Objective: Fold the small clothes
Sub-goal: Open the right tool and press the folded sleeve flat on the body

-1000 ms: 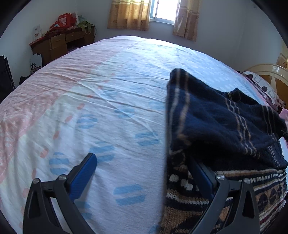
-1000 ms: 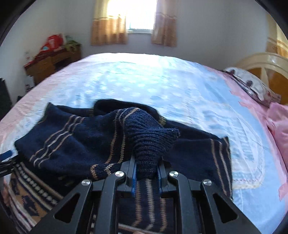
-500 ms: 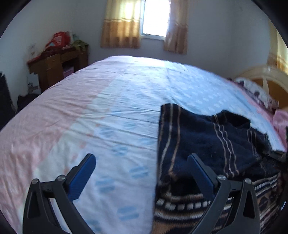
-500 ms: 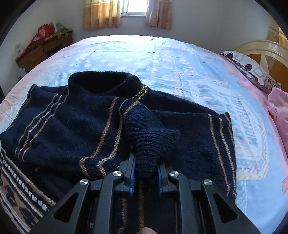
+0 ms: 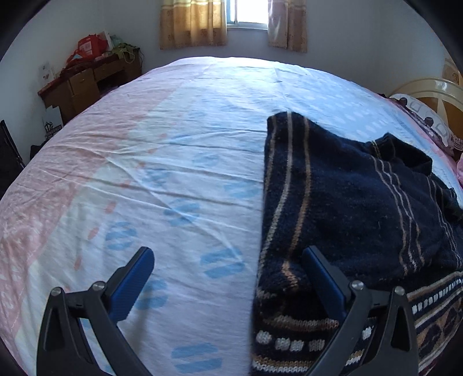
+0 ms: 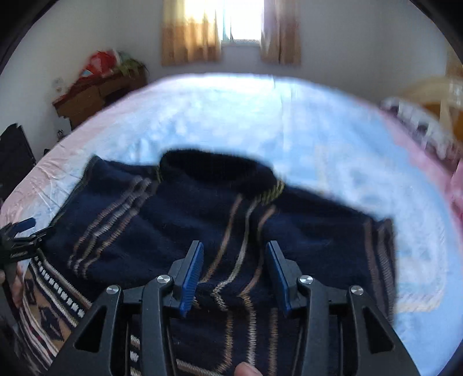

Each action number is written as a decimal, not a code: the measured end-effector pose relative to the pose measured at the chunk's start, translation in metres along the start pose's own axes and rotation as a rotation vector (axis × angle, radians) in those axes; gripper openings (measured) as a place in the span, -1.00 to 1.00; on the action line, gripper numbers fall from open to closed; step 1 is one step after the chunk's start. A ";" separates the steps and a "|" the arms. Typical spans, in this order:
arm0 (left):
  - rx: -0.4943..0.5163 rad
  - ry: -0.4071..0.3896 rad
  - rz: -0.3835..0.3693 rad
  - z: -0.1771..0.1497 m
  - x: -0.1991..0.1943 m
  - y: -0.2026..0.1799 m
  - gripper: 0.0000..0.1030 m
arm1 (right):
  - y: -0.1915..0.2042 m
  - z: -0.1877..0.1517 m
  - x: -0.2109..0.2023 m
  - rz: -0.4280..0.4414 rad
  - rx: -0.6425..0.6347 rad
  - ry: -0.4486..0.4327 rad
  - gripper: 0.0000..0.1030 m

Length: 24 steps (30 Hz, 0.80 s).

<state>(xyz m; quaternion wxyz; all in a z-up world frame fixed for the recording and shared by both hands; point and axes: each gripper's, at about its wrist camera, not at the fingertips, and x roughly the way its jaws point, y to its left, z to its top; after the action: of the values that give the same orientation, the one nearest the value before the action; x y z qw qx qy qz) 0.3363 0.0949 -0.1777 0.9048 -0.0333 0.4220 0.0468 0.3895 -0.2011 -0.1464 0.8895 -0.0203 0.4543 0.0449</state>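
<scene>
— Two hand-held grippers are over the bed (image 5: 179,138), right? Start at the left.

— At nine o'clock in the right wrist view the left hand-held gripper (image 6: 27,228) pokes in at the sweater's left edge. In its own view the left hand-held gripper (image 5: 228,260) stands wide open: the left finger hangs over the bare pink-and-blue sheet, the right finger over the sweater's near left edge, and nothing is pinched between them.

— And the sweater itself?

— The dark navy knitted sweater (image 6: 202,219) lies flat on the bed, collar toward twelve o'clock, sleeves folded in over the body (tan stripes run along them). Its patterned hem with white and tan bands sits at seven o'clock in the right wrist view, at five o'clock in the left one.

— The right one?

— The right hand-held gripper (image 6: 234,260) is over the middle of the sweater, at six o'clock in its frame. Its jaws are opening; a striped fold of knit lies in the gap between the blue pads (image 6: 191,274), but the pads stand clear of it. The frame is blurred, so finer detail is lost.

— Anything around?

— A wooden desk (image 5: 86,84) at ten o'clock, a curtained window (image 5: 246,14) at twelve, a pillow (image 5: 425,115) at two.
</scene>
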 end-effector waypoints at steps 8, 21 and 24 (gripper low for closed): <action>0.000 -0.008 -0.005 -0.002 0.002 -0.001 1.00 | -0.063 -0.014 -0.034 -0.052 0.143 -0.044 -0.11; -0.019 -0.004 -0.026 -0.003 0.001 0.001 1.00 | -0.063 0.002 0.008 0.102 0.210 0.000 -0.37; -0.017 -0.006 -0.024 -0.003 0.000 0.001 1.00 | -0.048 -0.004 -0.009 -0.071 0.088 -0.062 -0.34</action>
<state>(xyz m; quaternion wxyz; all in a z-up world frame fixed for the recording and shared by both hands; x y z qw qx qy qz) 0.3339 0.0957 -0.1803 0.9062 -0.0460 0.4185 0.0395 0.3861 -0.2492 -0.1419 0.9041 0.0040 0.4272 -0.0059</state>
